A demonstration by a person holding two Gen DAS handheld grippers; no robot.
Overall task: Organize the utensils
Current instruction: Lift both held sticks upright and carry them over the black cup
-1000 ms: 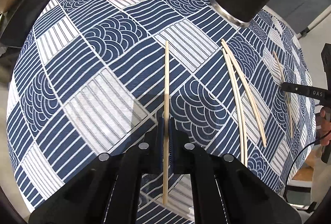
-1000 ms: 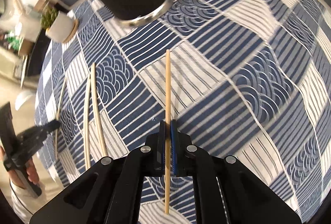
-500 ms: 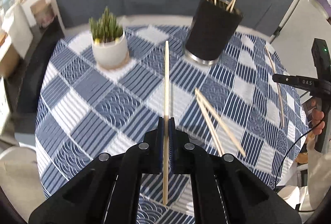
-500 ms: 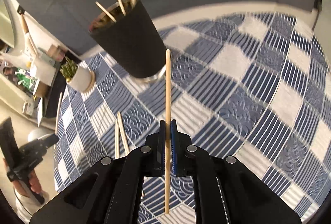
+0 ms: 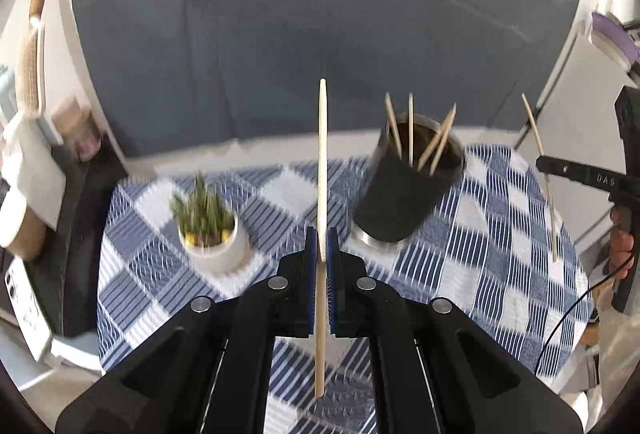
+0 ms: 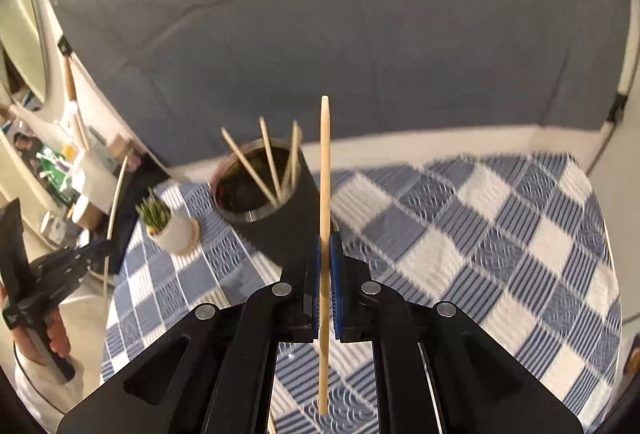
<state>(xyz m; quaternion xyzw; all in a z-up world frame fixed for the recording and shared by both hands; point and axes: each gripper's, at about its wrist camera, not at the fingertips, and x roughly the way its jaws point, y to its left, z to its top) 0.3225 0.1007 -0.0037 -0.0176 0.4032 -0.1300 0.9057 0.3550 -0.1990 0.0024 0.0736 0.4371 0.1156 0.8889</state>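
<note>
The only writing that can be read is "DAS", printed on the black finger of the right gripper (image 5: 560, 166) as it is showing at the right edge of the left wrist view; no other label is legible in either view.

The left gripper (image 5: 320, 262) is pinching a pale wooden chopstick (image 5: 322, 169) between its blue pads, jaws drawn narrow around it, the stick lying along the fingers and pointing away over the worktop (image 5: 500, 274); the right gripper (image 6: 329, 266) is clamping a second chopstick (image 6: 325, 193) in the same way, with its far tip standing above the black holder (image 6: 276, 209).

The left wrist view is showing the black holder (image 5: 400, 201) right of centre on the blue and white checked cloth (image 5: 152, 274), four sticks leaning inside it, and a small potted plant (image 5: 208, 230) to its left; it is also showing the right gripper's stick from the side.

The right wrist view is looking down into the holder, its metal inner wall showing; it is placing the potted plant (image 6: 170, 222) left of the holder, and the left gripper (image 6: 102, 248) with its own thin stick at the far left edge; cluttered shelves (image 6: 52, 169) are standing behind.
</note>
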